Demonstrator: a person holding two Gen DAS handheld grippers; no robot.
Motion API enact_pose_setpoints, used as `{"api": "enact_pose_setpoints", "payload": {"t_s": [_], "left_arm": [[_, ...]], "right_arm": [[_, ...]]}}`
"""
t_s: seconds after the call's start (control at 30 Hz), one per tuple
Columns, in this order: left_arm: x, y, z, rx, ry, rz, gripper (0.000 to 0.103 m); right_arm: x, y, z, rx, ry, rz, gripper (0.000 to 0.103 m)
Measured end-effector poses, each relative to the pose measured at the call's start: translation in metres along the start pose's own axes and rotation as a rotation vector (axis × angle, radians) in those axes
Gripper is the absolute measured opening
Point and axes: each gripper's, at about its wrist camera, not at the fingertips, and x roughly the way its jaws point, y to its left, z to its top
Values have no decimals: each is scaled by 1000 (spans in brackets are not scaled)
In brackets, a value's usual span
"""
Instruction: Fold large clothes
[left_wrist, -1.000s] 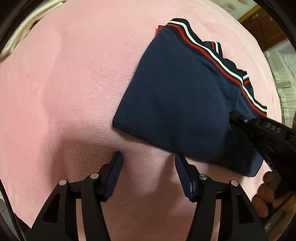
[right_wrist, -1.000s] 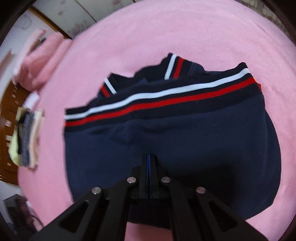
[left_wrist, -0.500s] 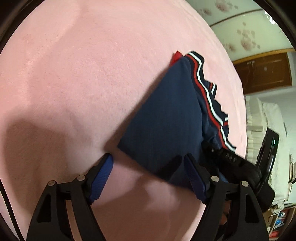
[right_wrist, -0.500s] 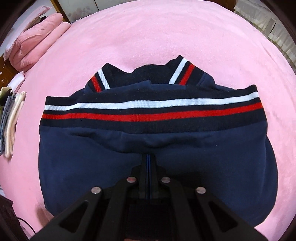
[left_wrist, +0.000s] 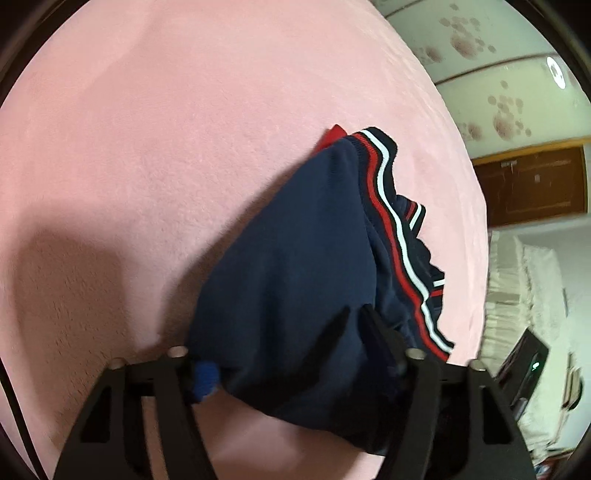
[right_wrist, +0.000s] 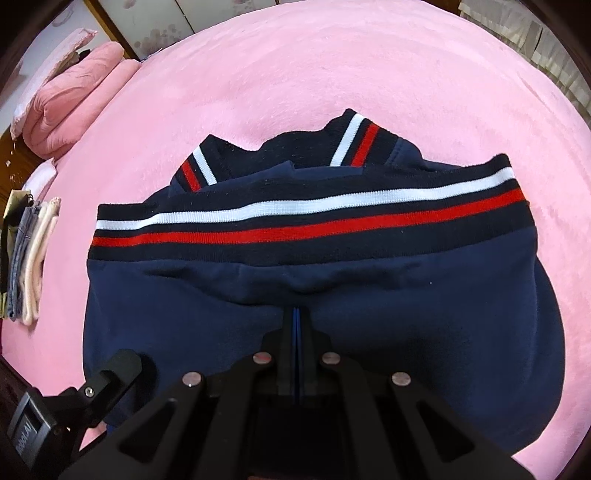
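Step in hand: fold nearly complete, as I judge it; my navy sweatshirt (right_wrist: 332, 295) already lies as a compact bundle, and I am taking hold of its near edge with my left tool (left_wrist: 291, 354) while my right tool (right_wrist: 297, 321) rests on top of it
Left tool: jaws closing, with the near corner of the bundle between them; the blue pad (left_wrist: 205, 380) on 1 side is half hidden by cloth, so I cannot tell whether the pads press yet
Right tool: jaws fully together with nothing between them; tips down on the navy cloth near its middle, seemingly pinning it
Where the garment is: on the pink bed cover (right_wrist: 332, 74), well away from the pink folded bedding (right_wrist: 74, 92) and the stacked clothes (right_wrist: 29, 258) at the bed's edge
Next move, my judgement: finish the closing on every layer at that corner, not just the top 1; then lift or tuck the edge while the right tool holds the rest steady, or the layers may slide apart
How the garment looks: thick, soft navy knit; ribbed hem band (right_wrist: 295, 218) with 1 white and 1 red stripe runs across the far side; 2 matching striped cuffs (right_wrist: 354, 140) peek out behind it; a small red flap (left_wrist: 330, 136) shows at the far corner in the left view
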Motion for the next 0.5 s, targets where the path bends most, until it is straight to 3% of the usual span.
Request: {"api": "enact_pose_setpoints", "payload": {"t_s": [0.07, 0.17, 0.27, 0.4, 0.5], "left_arm": [[-2, 5, 1, -40, 6, 10, 46], [-9, 9, 0, -97, 3, -39, 26], [-19, -5, -6, -33, -65, -8, 18], [-21, -55, -26, 204, -191, 273, 15], [-26, -86, -42, 345, -278, 336, 11]], "right_arm": [[0, -1, 1, 6, 3, 10, 0], [-1, 1, 3, 5, 7, 17, 0], [2, 1, 5, 9, 9, 33, 0], [3, -4, 7, 26, 11, 71, 0], [5, -15, 8, 72, 0, 132, 0]]}}
